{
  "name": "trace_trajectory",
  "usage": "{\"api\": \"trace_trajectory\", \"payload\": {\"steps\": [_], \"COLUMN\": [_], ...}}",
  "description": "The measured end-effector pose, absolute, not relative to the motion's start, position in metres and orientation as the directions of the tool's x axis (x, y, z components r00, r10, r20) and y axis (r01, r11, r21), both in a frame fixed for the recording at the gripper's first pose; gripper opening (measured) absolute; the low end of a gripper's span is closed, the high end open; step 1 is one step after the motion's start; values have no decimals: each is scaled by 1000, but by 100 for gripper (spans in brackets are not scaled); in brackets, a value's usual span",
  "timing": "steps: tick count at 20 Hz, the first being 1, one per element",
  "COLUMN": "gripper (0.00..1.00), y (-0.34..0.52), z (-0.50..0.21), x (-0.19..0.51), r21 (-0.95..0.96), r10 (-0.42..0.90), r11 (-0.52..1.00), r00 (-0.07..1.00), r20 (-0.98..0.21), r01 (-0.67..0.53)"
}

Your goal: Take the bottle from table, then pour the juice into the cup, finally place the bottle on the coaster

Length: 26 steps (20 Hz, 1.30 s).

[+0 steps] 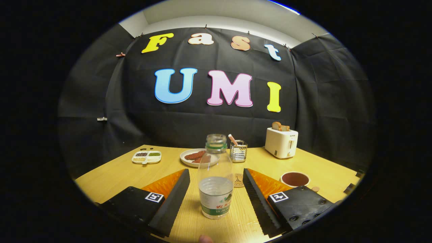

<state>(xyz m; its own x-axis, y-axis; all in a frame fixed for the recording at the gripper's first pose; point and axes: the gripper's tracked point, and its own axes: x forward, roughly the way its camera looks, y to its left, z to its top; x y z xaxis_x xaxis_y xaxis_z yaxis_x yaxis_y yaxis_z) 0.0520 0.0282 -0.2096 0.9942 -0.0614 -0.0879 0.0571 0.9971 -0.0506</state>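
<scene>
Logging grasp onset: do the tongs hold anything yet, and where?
Nothing held. The tongs stand open around the clear plastic bottle, gaps on both sides.

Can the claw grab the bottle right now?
Probably yes. The bottle stands upright on the table between the open claw fingers, not touched yet, with nothing in between.

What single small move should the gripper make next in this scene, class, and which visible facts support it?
Probably close the fingers on the bottle. It stands upright on the table between the open gripper fingers, with a gap on each side, so nothing grips it yet. The cup and coaster lie beyond, waiting for later steps.
</scene>
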Motion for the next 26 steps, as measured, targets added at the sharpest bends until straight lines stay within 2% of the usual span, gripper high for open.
{"api": "trace_trajectory", "payload": {"steps": [11,13,14,20,26], "gripper": [97,78,76,75,74], "y": [27,30,33,44,44], "z": [-263,-267,-266,-235,-205], "x": [77,77,77,77,72], "r21": [-71,-62,-51,-48,18], "r10": [-99,-83,-77,-32,-32], "r11": [993,995,996,999,999], "r00": [984,986,987,990,993], "r20": [-146,-141,-144,-134,-117], "r01": [89,75,70,26,34]}}
